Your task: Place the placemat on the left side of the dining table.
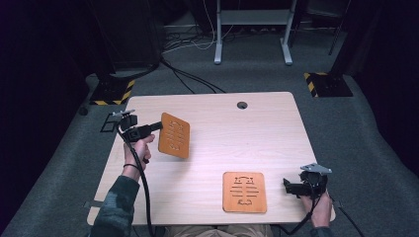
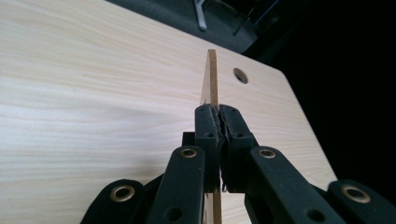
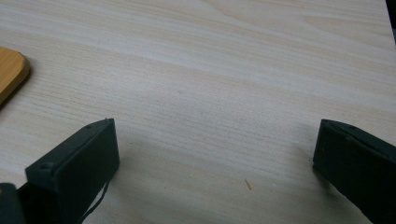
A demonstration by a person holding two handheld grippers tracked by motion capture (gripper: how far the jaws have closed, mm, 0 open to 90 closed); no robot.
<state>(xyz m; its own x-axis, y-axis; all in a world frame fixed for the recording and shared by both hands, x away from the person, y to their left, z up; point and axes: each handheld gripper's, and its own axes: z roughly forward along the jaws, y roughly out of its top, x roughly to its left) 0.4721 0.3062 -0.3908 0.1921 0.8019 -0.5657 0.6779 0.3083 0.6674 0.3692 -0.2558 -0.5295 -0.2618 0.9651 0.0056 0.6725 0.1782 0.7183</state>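
**One board lifted, one left flat**

Held on edge above the left half of the table: an orange cut-out board [image 1: 174, 135], pinched by its near edge in the left gripper [image 1: 157, 126]. Seen along that gripper's own view as a thin upright strip [image 2: 213, 74] squeezed between jaws closed tight on it. Judged as mid-carry: picked up, not yet set anywhere.

Lying flat near the front edge, right of centre: a second orange board [image 1: 244, 192] with slots cut through it, untouched. Just beside it, apart from its right edge, the right gripper [image 1: 292, 187], low over the wood with jaws spread wide and nothing between them [image 3: 215, 154]; a rounded corner of that board [image 3: 11, 74] at the left.

Beneath both: pale wooden table [image 1: 257, 133], with a round cable hole [image 1: 242, 105] near the far edge.

No brand, label or readable writing; cut-outs only, too small to read as letters.
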